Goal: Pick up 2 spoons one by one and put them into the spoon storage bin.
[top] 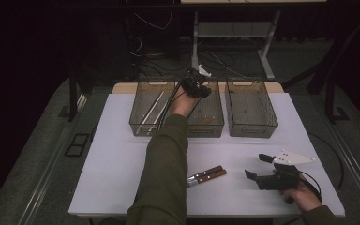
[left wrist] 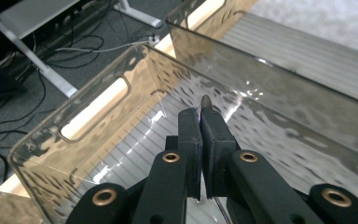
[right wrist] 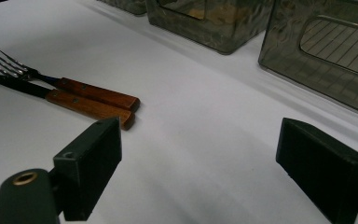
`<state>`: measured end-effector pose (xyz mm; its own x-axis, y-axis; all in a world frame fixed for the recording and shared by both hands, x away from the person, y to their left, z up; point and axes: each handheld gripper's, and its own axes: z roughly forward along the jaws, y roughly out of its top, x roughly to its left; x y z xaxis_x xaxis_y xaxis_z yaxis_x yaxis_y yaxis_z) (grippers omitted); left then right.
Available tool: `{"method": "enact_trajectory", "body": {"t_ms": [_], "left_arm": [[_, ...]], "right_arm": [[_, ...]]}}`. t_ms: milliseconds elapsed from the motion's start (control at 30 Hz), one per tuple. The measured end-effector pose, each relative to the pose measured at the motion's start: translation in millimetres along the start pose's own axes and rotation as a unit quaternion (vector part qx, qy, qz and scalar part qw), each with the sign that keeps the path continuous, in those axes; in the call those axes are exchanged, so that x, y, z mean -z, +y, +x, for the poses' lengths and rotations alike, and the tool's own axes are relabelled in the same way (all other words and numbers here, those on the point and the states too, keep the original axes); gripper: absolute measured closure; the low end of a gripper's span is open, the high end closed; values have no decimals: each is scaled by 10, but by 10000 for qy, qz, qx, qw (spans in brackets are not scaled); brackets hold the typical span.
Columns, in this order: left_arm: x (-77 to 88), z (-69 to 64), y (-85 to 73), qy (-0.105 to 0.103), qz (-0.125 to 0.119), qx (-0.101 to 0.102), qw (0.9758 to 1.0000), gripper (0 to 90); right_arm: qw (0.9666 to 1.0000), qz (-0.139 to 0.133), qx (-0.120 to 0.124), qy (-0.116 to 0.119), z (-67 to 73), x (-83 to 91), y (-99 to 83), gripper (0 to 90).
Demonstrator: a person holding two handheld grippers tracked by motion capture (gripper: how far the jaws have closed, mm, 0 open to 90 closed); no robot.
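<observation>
My left gripper (left wrist: 200, 114) is over the middle bin (left wrist: 121, 154) at the far side of the table (top: 122, 154), pointing down into it. Its jaws are pressed together on a thin metal piece (left wrist: 206, 101), of which just a rounded tip shows above the pads; I cannot tell what utensil it is. My right gripper (right wrist: 200, 154) rests low on the near right of the table, jaws spread wide with nothing between them. A fork (right wrist: 51, 79) and a knife (right wrist: 65, 98), both wooden-handled, lie side by side touching on the near table, left of the right gripper. A second clear bin (top: 251, 108) stands just right of the middle one.
</observation>
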<state>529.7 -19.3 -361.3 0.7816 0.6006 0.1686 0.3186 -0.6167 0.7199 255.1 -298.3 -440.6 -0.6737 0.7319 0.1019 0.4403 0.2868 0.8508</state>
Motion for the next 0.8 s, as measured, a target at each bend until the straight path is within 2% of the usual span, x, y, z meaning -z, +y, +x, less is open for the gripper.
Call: {"method": "enact_trajectory", "body": {"t_ms": [33, 100, 200, 233, 267, 333, 567, 667, 733, 800], "left_arm": [[-19, -7, -14, 20, -32, 70, 10000, 840], [-45, -7, -35, 70, -20, 148, 9999, 699], [-60, -17, -74, 64, -26, 231, 9997, 607], [-53, -17, -86, 76, -1, 227, 9997, 597], [-57, -24, -101, 71, -66, 319, 9994, 584], [-40, -19, -124, 36, -39, 383, 9993, 560], [98, -35, -197, -113, -271, 601, 9978, 499], [175, -52, -225, -351, -392, 777, 9956, 450], [239, -79, -233, -518, -411, 791, 9947, 418], [305, -126, -232, -598, -518, 768, 9939, 392]], "right_arm": [[10000, -1, 0, 3, 0, -1, 0, 144], [10000, 0, 0, 6, 1, -1, -1, 144], [10000, 4, -7, 2, 3, -1, -1, 144], [10000, 0, 4, 2, 2, 0, -1, 144], [10000, 2, 6, 2, 3, 1, -1, 144], [10000, 9, 1, -1, 6, 1, -2, 144], [10000, 23, 25, -1, 3, -8, -7, 144], [10000, 32, 14, 6, 3, -11, -9, 144], [10000, 40, 23, -8, -2, -12, -8, 144], [10000, 41, 16, -2, -4, -16, -3, 144]]}}
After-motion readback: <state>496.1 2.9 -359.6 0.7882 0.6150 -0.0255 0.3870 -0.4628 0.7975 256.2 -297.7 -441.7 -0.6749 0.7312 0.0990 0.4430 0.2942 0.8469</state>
